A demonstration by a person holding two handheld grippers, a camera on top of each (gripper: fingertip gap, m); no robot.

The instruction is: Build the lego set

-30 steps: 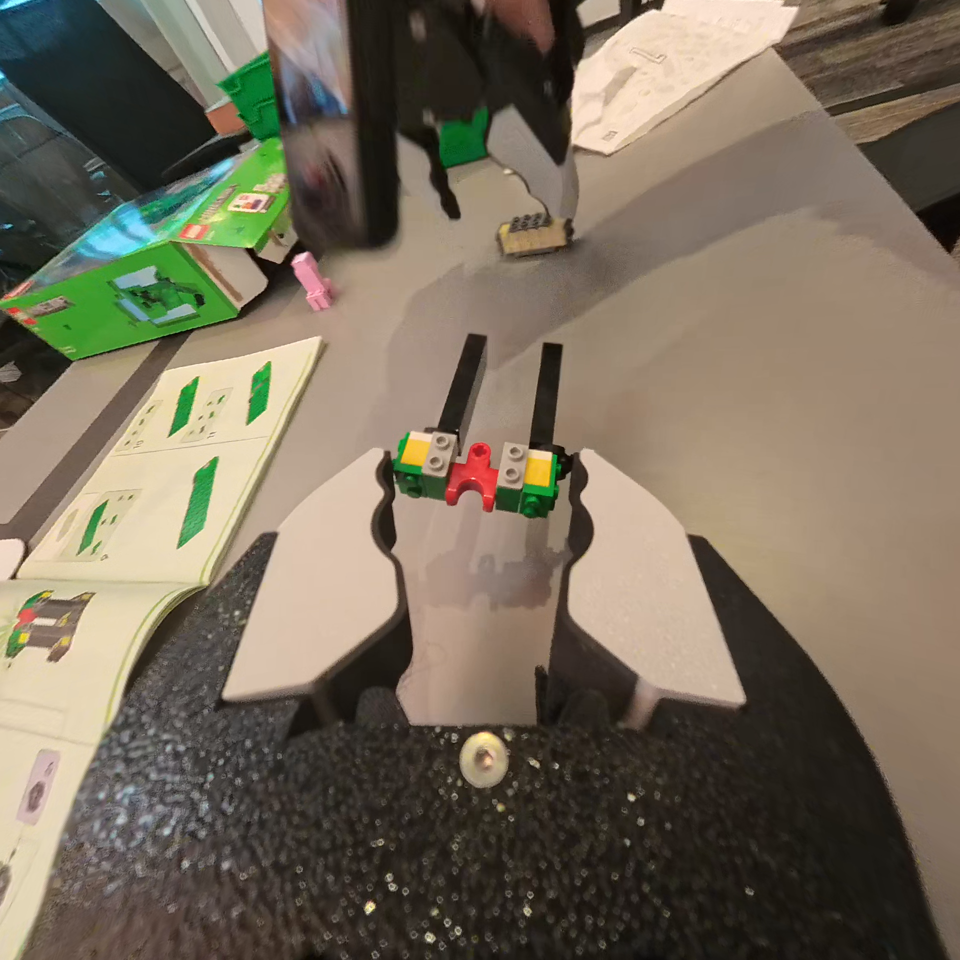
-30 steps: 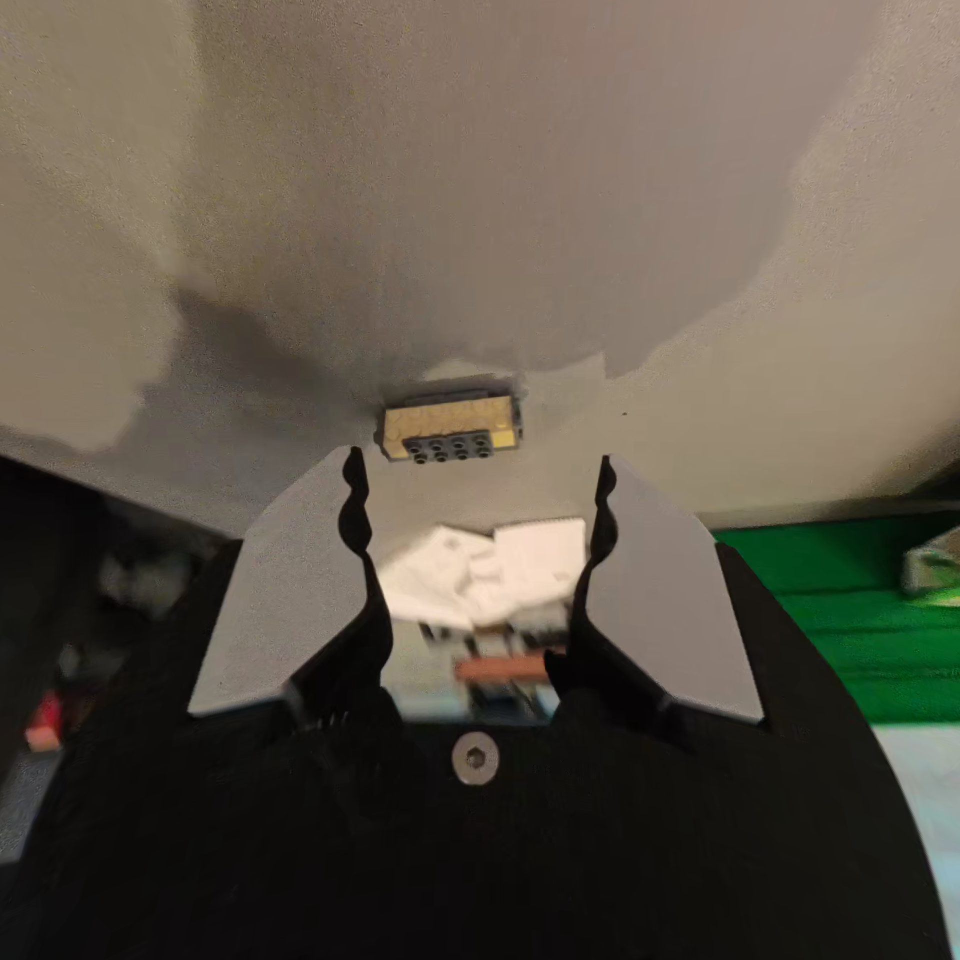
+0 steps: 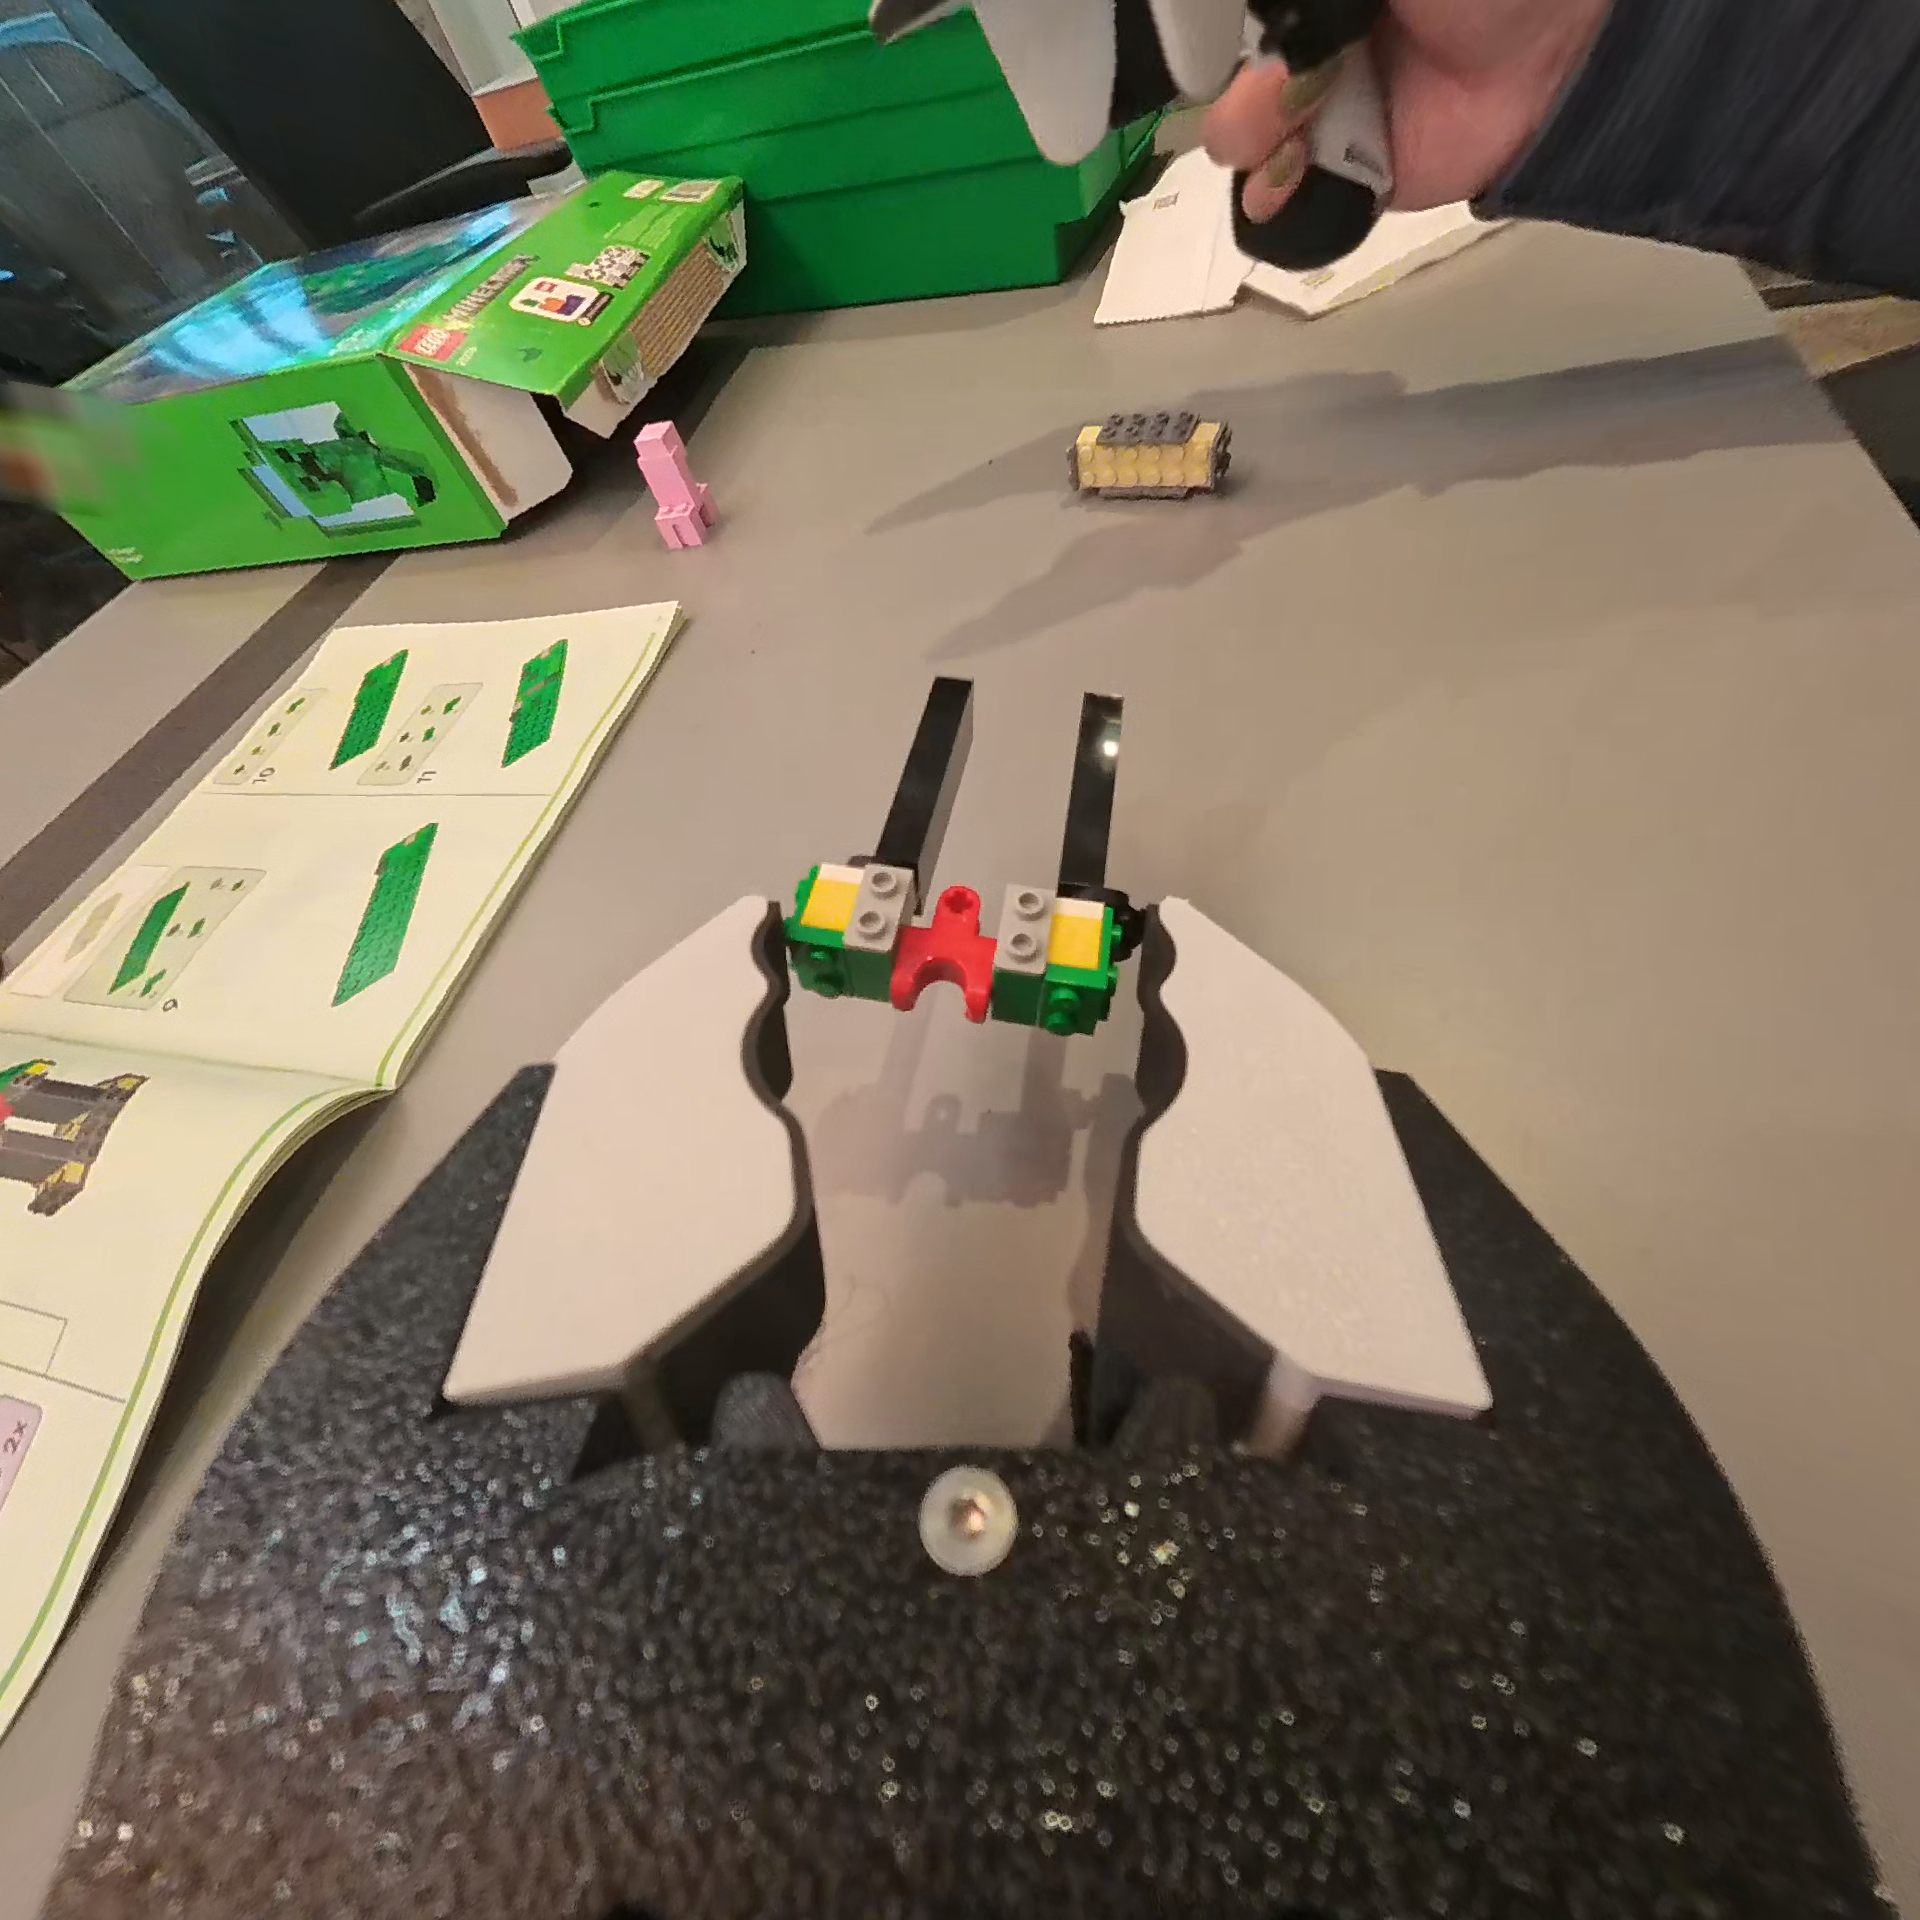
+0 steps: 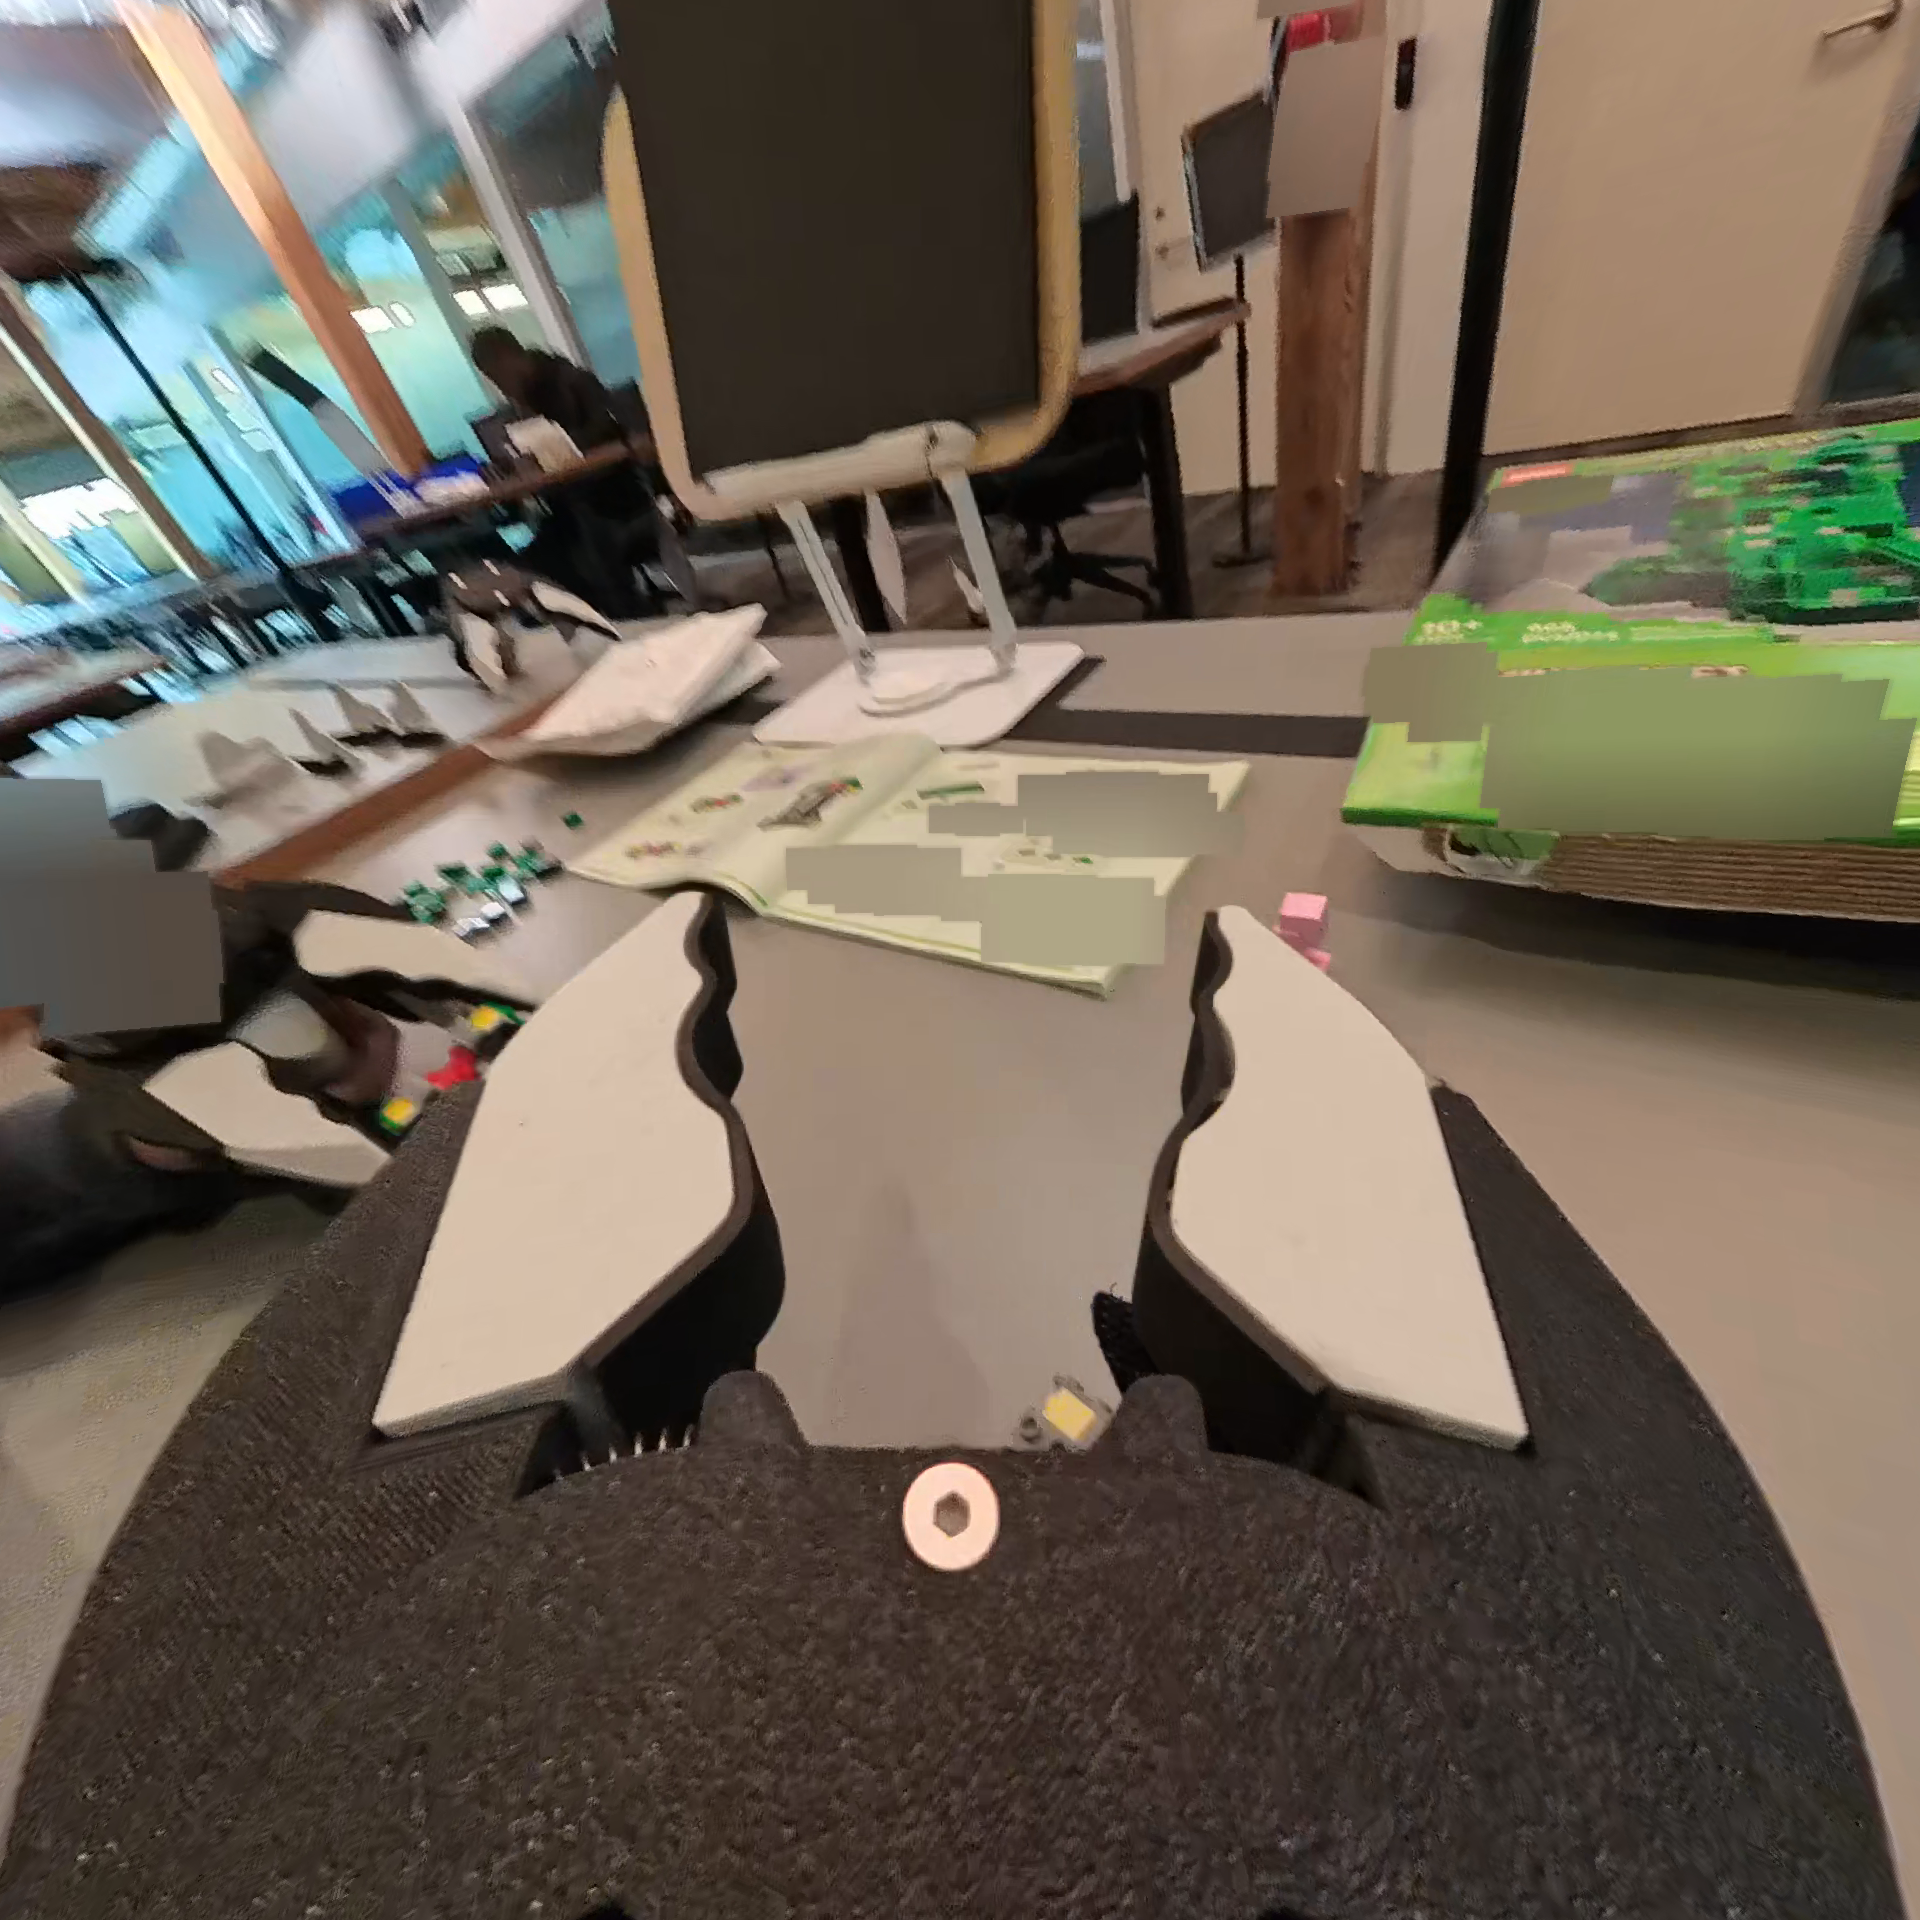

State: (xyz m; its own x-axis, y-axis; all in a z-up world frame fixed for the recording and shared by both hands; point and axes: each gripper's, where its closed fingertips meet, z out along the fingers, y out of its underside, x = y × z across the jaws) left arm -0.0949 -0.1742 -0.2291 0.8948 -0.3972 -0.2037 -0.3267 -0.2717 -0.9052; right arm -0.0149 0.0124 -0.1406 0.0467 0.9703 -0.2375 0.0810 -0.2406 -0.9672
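Currently my left gripper is clamped on the green-and-red lego assembly, just above the grey table. My right gripper is raised, jaws apart, empty. Beyond lie a tan brick block, a pink figure and a green box; an instruction booklet flanks the left. Bare tabletop extends rightward.

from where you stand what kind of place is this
Likely a shared office or workspace: a grey table, more desks behind with a wall screen, and a standing board on it.
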